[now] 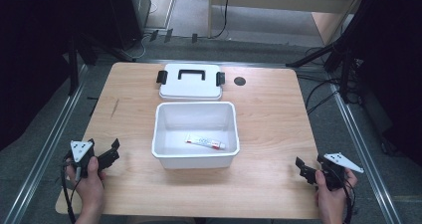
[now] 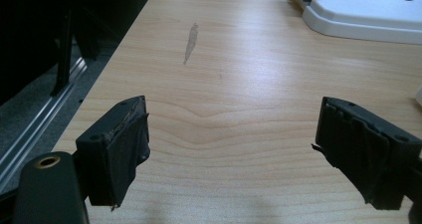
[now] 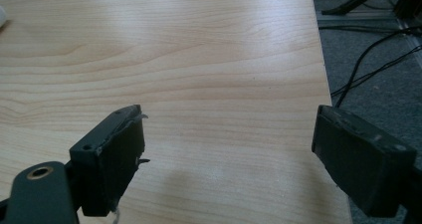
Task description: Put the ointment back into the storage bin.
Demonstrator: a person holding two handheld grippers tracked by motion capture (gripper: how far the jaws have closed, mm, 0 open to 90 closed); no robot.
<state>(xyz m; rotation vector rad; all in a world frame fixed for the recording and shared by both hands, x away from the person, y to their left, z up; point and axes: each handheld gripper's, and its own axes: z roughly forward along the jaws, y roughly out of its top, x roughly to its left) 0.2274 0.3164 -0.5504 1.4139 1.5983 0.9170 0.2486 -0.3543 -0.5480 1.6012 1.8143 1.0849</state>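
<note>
The tube lay inside the open box at mid surface, w/ the lid flat just behind, handle up. Likely step: fit lid on box. Best done w/ both grippers taking the lid's side clasps, lifting level, lowering square onto the rim. Left gripper and right gripper rested low at the near corners, angled inward, jaws wide open, holding nothing.

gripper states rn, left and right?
Left gripper: open, holding nothing, over bare table.
Right gripper: open, holding nothing.
</note>
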